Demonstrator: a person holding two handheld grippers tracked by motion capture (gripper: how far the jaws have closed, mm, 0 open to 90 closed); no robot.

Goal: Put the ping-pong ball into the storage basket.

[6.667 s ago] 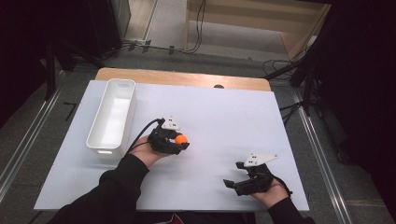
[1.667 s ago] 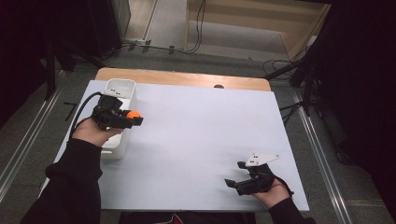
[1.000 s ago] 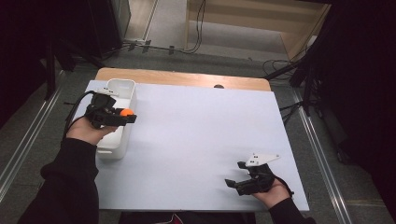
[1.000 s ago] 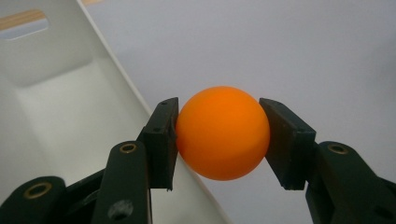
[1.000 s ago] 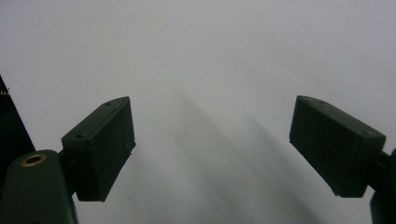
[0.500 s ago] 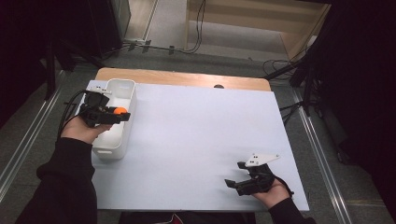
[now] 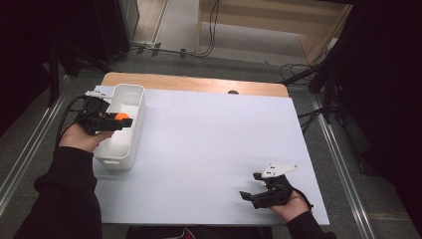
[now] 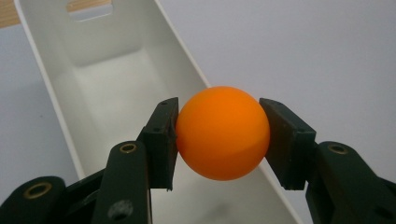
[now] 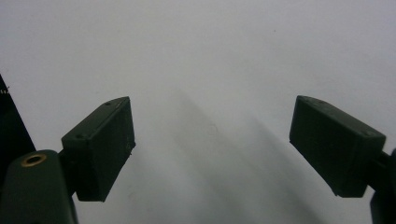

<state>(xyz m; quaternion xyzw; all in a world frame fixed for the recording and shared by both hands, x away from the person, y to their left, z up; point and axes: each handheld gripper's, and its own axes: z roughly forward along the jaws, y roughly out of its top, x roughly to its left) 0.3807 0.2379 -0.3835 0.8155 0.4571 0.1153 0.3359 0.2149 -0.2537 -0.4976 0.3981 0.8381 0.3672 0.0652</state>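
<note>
Moved since earlier: your left tool (image 7: 117, 121) has carried the orange ball (image 7: 121, 117) from the middle of the worktop (image 7: 214, 149) across to the white bin (image 7: 130, 97), and in the last moments it has crept only a little further over the bin's rim.
Left tool now: clenched on the ball, 1 pad pressing each side of it, as the left gripper view shows (image 8: 218, 133).
Ball position: held above the bin's open trough, close to the bin's inner long wall (image 8: 187, 79); it is not resting on the bin floor.
Bin: it sits at the worktop's left edge, long side running away from you, nothing lying inside that you can see.
Right tool: your right tool (image 7: 259, 191) rests on the worktop well apart from the bin, near the corner closest to you, in the same spot as before.
Right tool state: released, jaws standing wide with bare worktop between them (image 9: 210, 140).
What this means: the carry looks all but done; the ball is already over the bin, so letting go is the likely next step.
Watch for: a light ball may bounce off the bin wall, so lower it nearer the bin floor before you release.
</note>
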